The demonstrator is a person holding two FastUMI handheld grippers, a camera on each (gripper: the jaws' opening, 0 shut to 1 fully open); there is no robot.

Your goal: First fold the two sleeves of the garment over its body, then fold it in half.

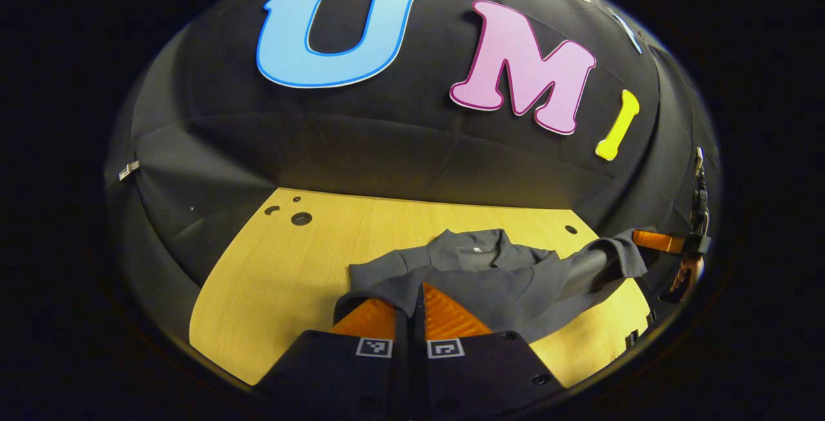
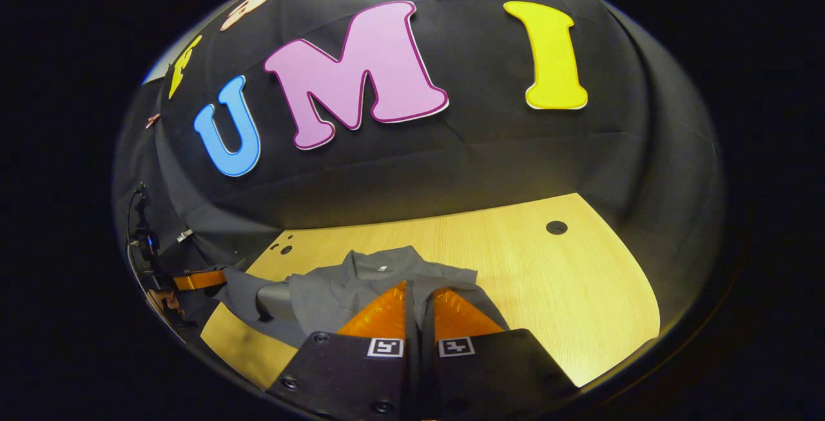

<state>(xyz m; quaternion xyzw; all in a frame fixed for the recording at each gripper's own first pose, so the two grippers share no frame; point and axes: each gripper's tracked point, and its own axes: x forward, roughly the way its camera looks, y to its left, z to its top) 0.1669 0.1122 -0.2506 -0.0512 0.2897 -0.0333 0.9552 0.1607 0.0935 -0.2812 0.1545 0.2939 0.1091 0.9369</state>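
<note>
In the left gripper view, my left gripper (image 1: 412,308) has its orange fingers pressed together, pinching a fold of the dark grey fabric garment (image 1: 480,273), which lies bunched on the pale wooden table (image 1: 271,279). In the right gripper view, my right gripper (image 2: 417,308) likewise pinches the garment's cloth between closed fingers.

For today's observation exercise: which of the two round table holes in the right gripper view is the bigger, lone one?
The hole at the table's far right, standing alone; the small holes cluster at the far left, beyond the garment.
</note>
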